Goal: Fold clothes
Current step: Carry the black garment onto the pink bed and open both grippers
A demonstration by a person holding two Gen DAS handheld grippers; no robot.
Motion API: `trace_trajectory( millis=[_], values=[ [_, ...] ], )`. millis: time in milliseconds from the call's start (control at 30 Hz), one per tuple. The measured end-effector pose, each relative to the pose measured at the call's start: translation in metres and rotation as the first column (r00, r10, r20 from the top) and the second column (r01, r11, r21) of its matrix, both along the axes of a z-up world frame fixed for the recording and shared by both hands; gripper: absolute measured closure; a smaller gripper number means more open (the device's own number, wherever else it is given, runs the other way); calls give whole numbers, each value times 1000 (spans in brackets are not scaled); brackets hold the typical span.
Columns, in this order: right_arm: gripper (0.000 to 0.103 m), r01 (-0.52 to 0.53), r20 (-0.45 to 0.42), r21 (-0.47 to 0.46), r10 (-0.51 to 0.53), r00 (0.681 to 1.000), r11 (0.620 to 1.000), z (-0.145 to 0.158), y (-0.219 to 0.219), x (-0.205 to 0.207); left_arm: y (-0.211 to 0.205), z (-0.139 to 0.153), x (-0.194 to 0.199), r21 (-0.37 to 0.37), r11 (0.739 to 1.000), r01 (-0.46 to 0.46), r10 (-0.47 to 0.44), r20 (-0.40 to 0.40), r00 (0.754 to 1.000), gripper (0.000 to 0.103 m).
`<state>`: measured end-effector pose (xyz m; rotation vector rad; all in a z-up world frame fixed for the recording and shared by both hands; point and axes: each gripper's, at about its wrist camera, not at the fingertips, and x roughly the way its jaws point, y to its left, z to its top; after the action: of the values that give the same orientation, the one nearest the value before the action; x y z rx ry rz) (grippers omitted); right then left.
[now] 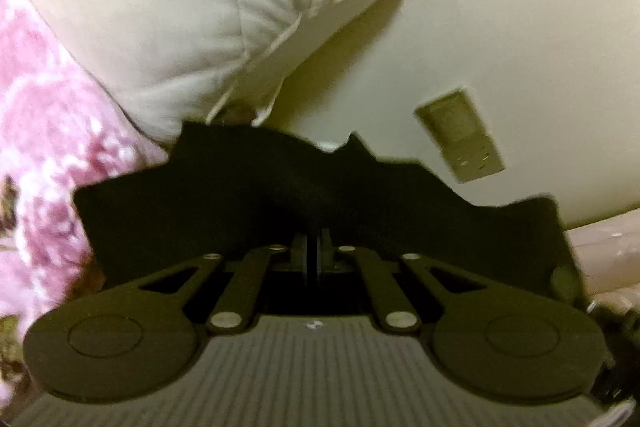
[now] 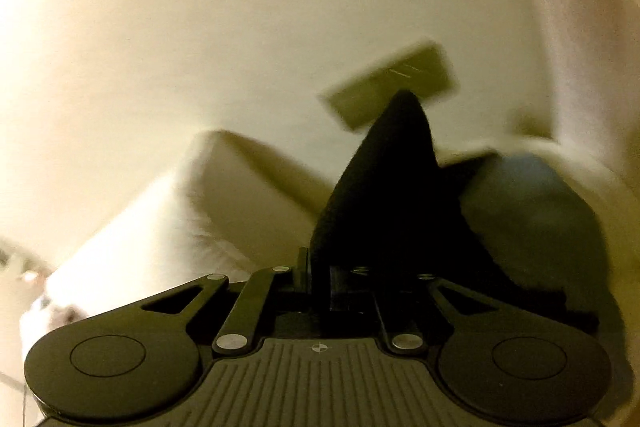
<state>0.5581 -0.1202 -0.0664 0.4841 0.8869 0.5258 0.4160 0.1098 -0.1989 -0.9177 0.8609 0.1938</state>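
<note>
We see no container in either view, only soft things and a wall. In the left wrist view, a pink flowered cover (image 1: 48,131) fills the left edge, and beside it a cream pillow (image 1: 208,15) leans toward the upper middle. Below the pillow, the black garment (image 1: 304,183) stretches across the frame, lifted in front of us, and our left gripper (image 1: 314,247) has its fingers pressed together on the cloth's lower edge. To the right, a switch plate (image 1: 460,135) sits on the cream wall (image 1: 520,7), and a pale pink surface shows at the right edge; what it is we cannot tell.

In the right wrist view, a white pillow (image 2: 160,227) lies at the lower left, blurred. Our right gripper (image 2: 320,279) is closed on the black garment (image 2: 384,179), which rises from the fingers in a peak. The plate (image 2: 392,79) on the wall (image 2: 240,7) stands just behind that peak. A blurred dark blue shape lies to the right of the cloth.
</note>
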Motion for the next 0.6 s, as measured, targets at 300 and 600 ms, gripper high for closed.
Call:
trace_trajectory(
  millis=[300,600],
  values=[
    [97,-249,141,170,227,964,953,72,67,-45,42,70,-118,23,988,-155,147,195,970,102],
    [97,-584,336,308,489,805,751,144,159,-145,85,163,-312,81,881,-466,393,422,817,102]
  ],
)
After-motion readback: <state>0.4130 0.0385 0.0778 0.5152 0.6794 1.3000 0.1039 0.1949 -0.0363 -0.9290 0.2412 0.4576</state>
